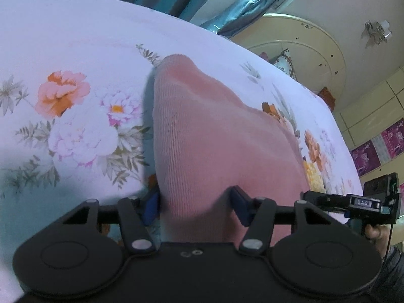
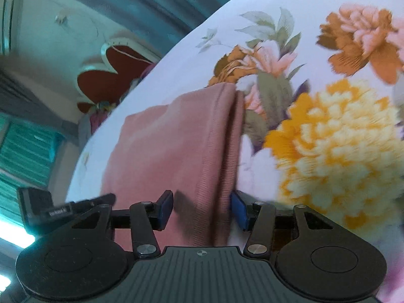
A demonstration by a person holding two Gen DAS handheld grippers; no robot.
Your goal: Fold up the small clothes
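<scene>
- The pink garment (image 1: 202, 136) lies on the bed sheet (image 1: 75, 38), a ribbed knit cloth in dusty pink, and it runs between the jaws of both your grippers.
- Your left gripper (image 1: 195, 205) has its jaws apart, roughly half open. The cloth fills the gap between the blue pads (image 1: 240, 204); its left edge lies against the left pad, and the right pad sits at a dent in the fabric. You cannot tell from this view whether the pads press it.
- Your right gripper (image 2: 202, 208) also has its jaws apart, about half open. The cloth's hemmed right edge passes just beside the right blue pad (image 2: 238, 210); the left pad stands on the cloth with a shadowed gap next to it, so no clamp shows.
- In the right wrist view the garment (image 2: 176, 146) looks folded: a top layer with a stitched hem, and a narrow ribbed strip showing along its right side.
- In the left wrist view the cloth rises into a rounded hump at its far end, with soft creases on the right.
- The bed sheet is white, printed with large pink, orange and yellow flowers and grey-green leaves.
- Your right gripper (image 1: 353, 202) shows at the right edge of the left view, a hand (image 1: 376, 232) beneath it.
</scene>
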